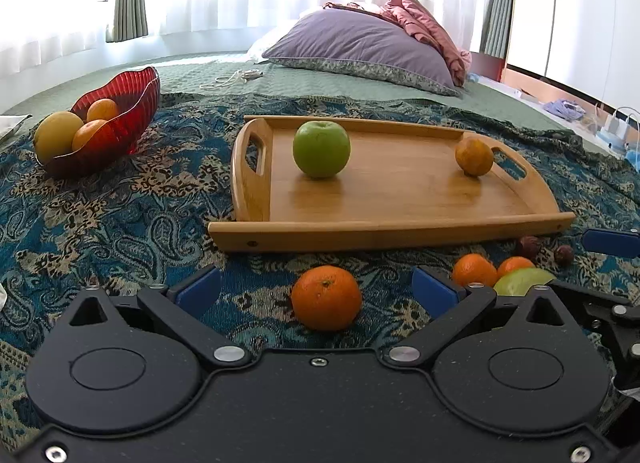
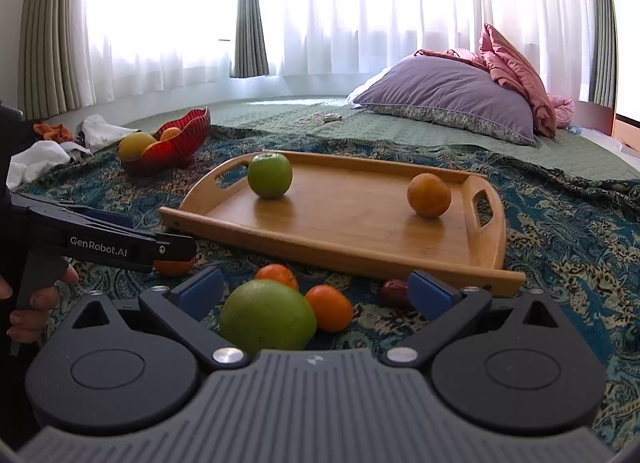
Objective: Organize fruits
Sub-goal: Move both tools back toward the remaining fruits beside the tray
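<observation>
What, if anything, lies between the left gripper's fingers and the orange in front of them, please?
Nothing visible. The left gripper is open, and the orange sits on the patterned blanket between its fingers, with only bare cloth around it. The wooden tray lies beyond, its near rim the only thing to clear.

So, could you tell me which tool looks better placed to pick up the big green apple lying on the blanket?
Right. The green apple lies between the right tool's open fingers, while the left tool is open around an orange instead.
</observation>
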Action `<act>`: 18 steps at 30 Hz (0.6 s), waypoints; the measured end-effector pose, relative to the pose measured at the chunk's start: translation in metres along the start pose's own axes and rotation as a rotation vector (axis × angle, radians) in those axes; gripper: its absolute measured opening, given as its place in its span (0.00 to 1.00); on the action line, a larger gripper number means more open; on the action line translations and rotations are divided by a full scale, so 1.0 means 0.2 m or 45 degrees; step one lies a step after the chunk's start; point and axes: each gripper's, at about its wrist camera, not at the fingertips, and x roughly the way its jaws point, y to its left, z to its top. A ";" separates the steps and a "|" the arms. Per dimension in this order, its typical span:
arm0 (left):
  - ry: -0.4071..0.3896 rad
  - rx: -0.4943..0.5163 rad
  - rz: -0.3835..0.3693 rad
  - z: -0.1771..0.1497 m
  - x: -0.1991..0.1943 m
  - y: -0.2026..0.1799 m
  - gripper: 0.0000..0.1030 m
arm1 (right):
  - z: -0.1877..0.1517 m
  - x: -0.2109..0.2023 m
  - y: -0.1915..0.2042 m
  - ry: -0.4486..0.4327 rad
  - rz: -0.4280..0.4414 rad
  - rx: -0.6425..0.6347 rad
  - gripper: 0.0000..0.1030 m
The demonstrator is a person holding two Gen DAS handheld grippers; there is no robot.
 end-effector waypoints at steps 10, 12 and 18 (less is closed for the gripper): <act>0.011 0.001 0.015 -0.04 0.01 0.01 0.99 | -0.05 0.03 0.04 0.029 -0.017 -0.035 1.00; 0.014 -0.002 0.017 -0.05 0.01 0.01 0.99 | -0.05 0.03 0.05 0.032 -0.018 -0.040 1.00; 0.026 -0.015 0.006 -0.06 0.02 0.02 0.99 | -0.06 0.05 0.06 0.045 -0.022 -0.050 1.00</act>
